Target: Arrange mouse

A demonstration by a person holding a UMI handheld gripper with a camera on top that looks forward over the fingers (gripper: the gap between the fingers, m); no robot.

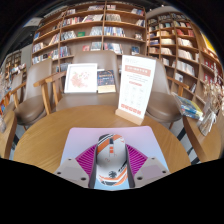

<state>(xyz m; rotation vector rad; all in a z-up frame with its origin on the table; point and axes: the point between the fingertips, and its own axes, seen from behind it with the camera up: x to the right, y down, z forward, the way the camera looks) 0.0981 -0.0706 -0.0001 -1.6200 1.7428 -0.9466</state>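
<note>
Your gripper [112, 170] has the mouse [112, 160] between its pads [91, 161], and the jaws seem closed on it, though contact is hard to confirm. It sits over a white mat [110, 140] on the round table [50, 145]. A sign [136, 86] stands beyond, with bookshelves [90, 30] behind.

A bookshop or library reading room. Tall wooden bookshelves [95, 28] packed with books along the far wall and down both sides. Standing sign boards [137, 86] and a display poster [81, 78] on the floor ahead. Round wooden bench [40, 148] in front, a wooden chair [49, 88] beyond it.
</note>
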